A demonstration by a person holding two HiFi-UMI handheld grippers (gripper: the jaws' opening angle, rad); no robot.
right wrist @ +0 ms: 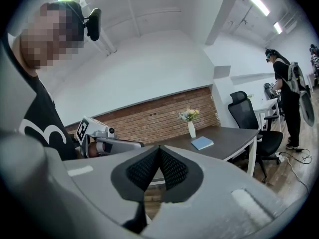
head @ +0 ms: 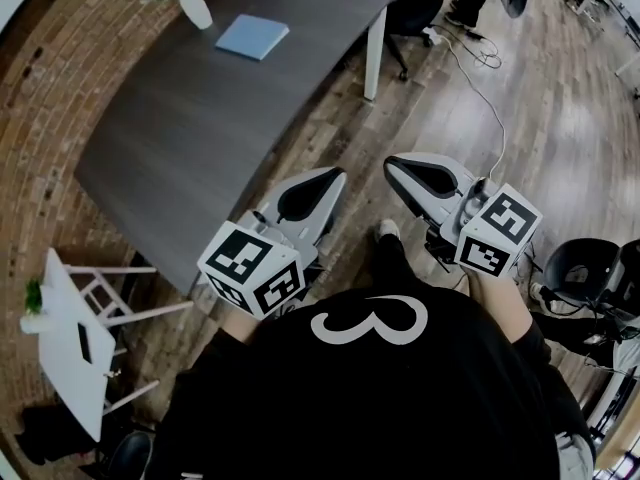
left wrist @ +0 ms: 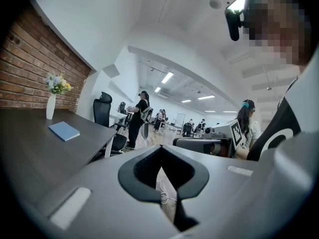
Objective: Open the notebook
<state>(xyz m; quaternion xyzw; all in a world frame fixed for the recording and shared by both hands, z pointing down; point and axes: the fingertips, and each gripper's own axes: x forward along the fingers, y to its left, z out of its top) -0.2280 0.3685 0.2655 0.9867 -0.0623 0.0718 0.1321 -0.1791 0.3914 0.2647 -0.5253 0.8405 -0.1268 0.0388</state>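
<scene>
A closed light-blue notebook [head: 252, 36] lies flat on the far part of a dark grey table [head: 180, 138], next to a white vase [head: 193, 6] of flowers. It also shows in the left gripper view as the notebook [left wrist: 64, 131] and in the right gripper view as the notebook [right wrist: 202, 143]. My left gripper [head: 338, 173] and right gripper [head: 391, 163] are held in front of my body, over the wood floor and well short of the table. In the left gripper [left wrist: 160, 147] and the right gripper [right wrist: 159, 147] the jaws meet at the tips with nothing between them.
A black office chair [head: 410, 8] stands at the table's far end, with a cable [head: 490, 98] trailing on the floor. A small white table [head: 70, 348] stands by the brick wall at left. A person [left wrist: 137, 118] stands beyond the table.
</scene>
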